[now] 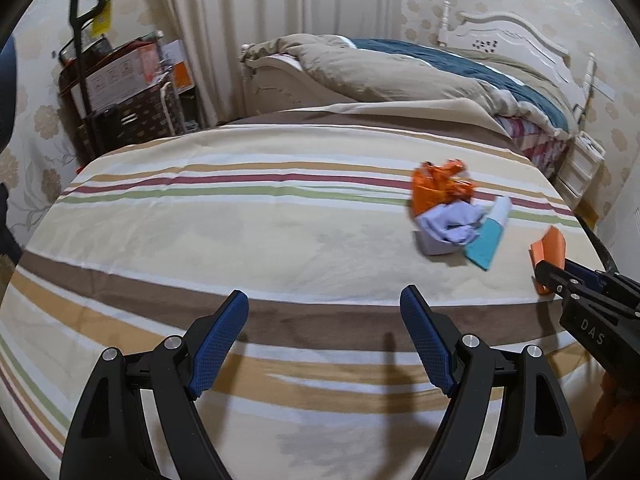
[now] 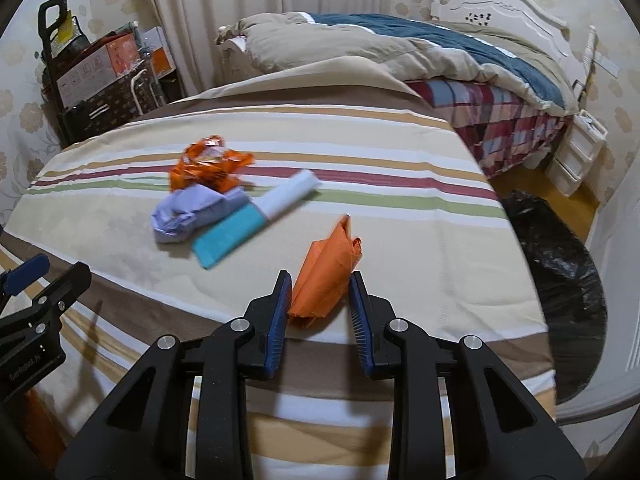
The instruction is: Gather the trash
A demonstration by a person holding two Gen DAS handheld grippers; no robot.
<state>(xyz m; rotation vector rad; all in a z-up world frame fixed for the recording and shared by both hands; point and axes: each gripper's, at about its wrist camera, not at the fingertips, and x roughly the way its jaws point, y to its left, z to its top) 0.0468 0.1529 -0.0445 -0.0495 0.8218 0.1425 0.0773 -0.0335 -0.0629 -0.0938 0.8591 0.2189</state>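
Right claw [image 2: 322, 280] closed on orange paper [image 2: 326, 278], a folded, crumpled piece. Blue pads [image 2: 280, 312] press it on both sides near its lower end; the upper end sticks up and away past the fingertips. Paper sits at the near right part of the striped cover [image 2: 400, 240], its bottom edge at or just above the cloth; contact with the cloth cannot be told.

Left claw [image 1: 324, 304] wide, nothing between its pads [image 1: 218, 344]. It hangs over the brown stripe at the near edge of the cover, well apart from the trash.

Remaining trash lies in one cluster mid-cover: orange wrapper [image 2: 210, 166] farthest back, crumpled lilac paper [image 2: 188, 216] touching its near side, white-and-teal tube [image 2: 256, 220] lying slantwise against the lilac paper, white end pointing away. In the left view the same cluster sits right of centre, the held orange piece beyond it at the frame's right edge.

Black bag [image 2: 560, 280] on the floor just right of the cover's edge. Bed [image 2: 440, 52] with rumpled tan and blue bedding behind. Cart [image 1: 120, 92] with boxes in the far left corner.
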